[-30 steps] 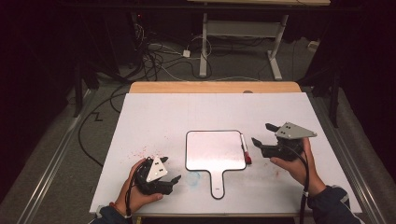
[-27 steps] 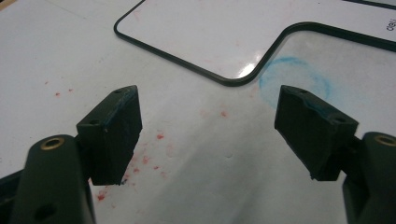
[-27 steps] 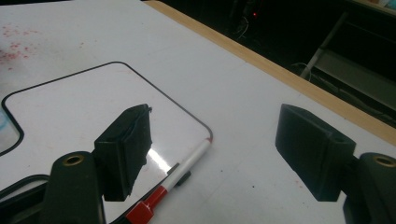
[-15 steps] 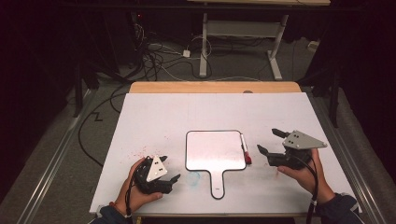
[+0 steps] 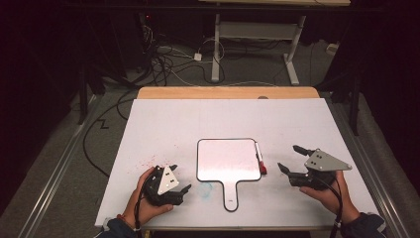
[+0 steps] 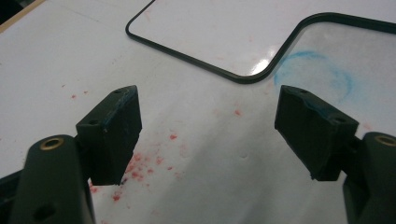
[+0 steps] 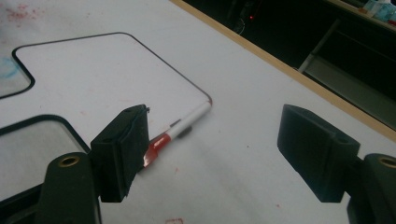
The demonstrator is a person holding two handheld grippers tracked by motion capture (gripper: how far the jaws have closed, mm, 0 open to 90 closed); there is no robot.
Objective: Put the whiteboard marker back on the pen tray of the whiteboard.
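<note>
A small white dry-erase board point(image 5: 228, 159) with a black rim and a handle lies flat at the table's middle; its corner point(image 6: 243, 56) and its surface point(image 7: 102, 70) show in the gripper views. A white marker with a red cap point(image 5: 259, 158) rests against the board's right edge, seen close up as the marker point(image 7: 180, 128). My right gripper point(image 5: 288, 159) hovers open just right of the marker, jaws wide, nothing between them point(image 7: 212, 149). My left gripper point(image 5: 179, 179) sits open low at the board's lower left point(image 6: 208, 130), empty.
The white tabletop point(image 5: 188, 124) carries red specks point(image 6: 140, 168) near my left gripper and a blue smudge point(image 6: 317, 74) beside the board's handle. A wooden strip point(image 5: 228, 92) edges the far side. Cables and desk legs lie on the floor beyond.
My right gripper has drawn back to the right and nearer the front edge, away from the marker. The left gripper, board and marker have stayed put.
</note>
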